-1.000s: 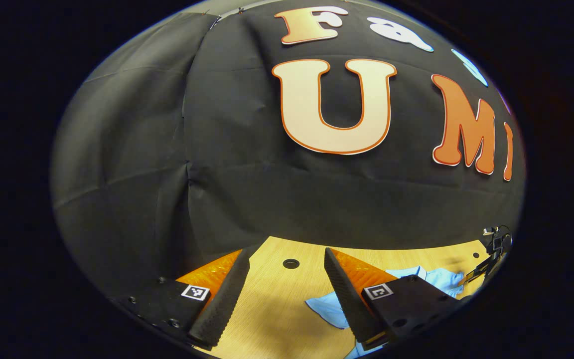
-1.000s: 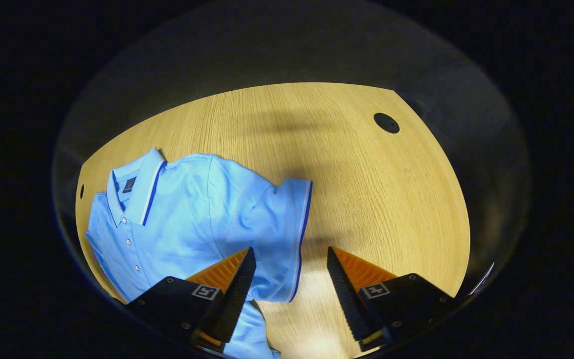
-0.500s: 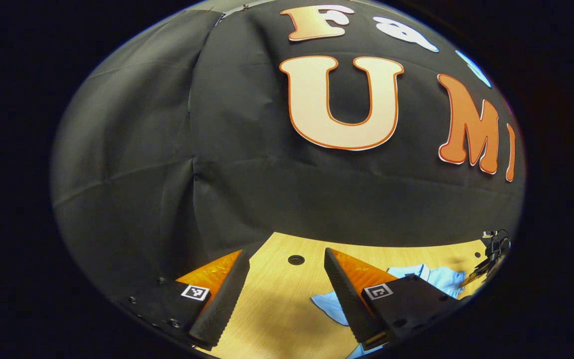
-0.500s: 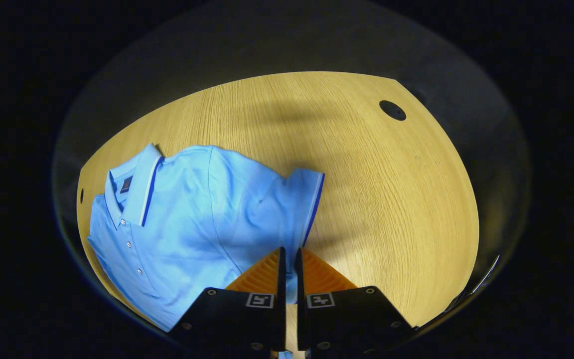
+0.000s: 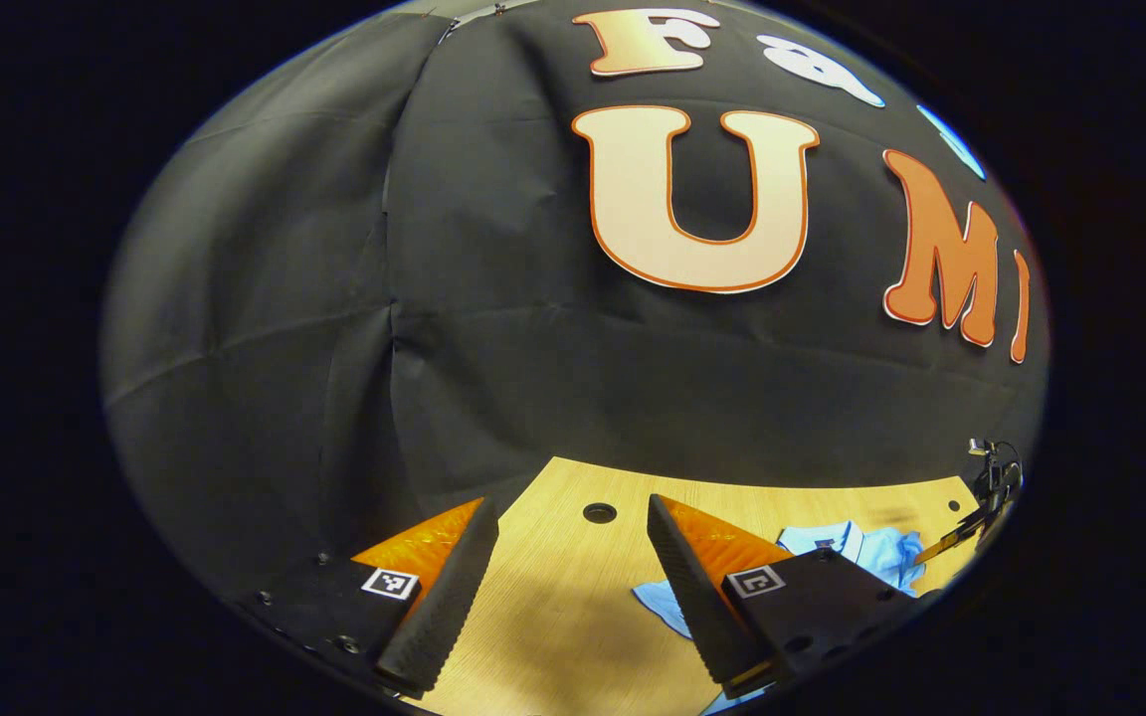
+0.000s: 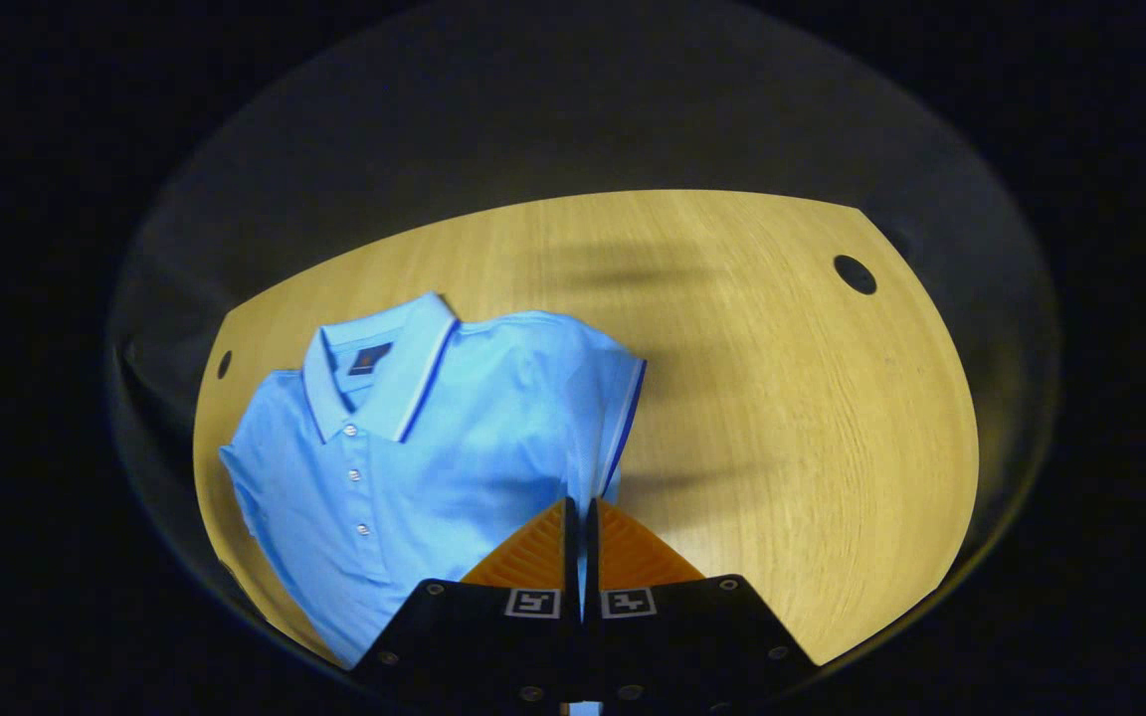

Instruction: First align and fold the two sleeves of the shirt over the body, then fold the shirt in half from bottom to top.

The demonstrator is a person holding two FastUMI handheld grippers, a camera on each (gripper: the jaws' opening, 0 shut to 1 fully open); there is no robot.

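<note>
Right tongs now clenched on the hem of the shirt's right sleeve; a second ago they stood spread astride that hem, so the pinch is made. The sleeve has since risen off the table and swung left, over the body. Judgement: first sleeve fold under way, not yet laid down.

Left tongs released, jaws apart, holding nothing, hovering over bare table near its left side; barely moved in the last second.

Shirt lies face up on the table, collar at the far end, buttons showing. In the left gripper view its other sleeve lies right of my left tongs, untouched: next job.
</note>
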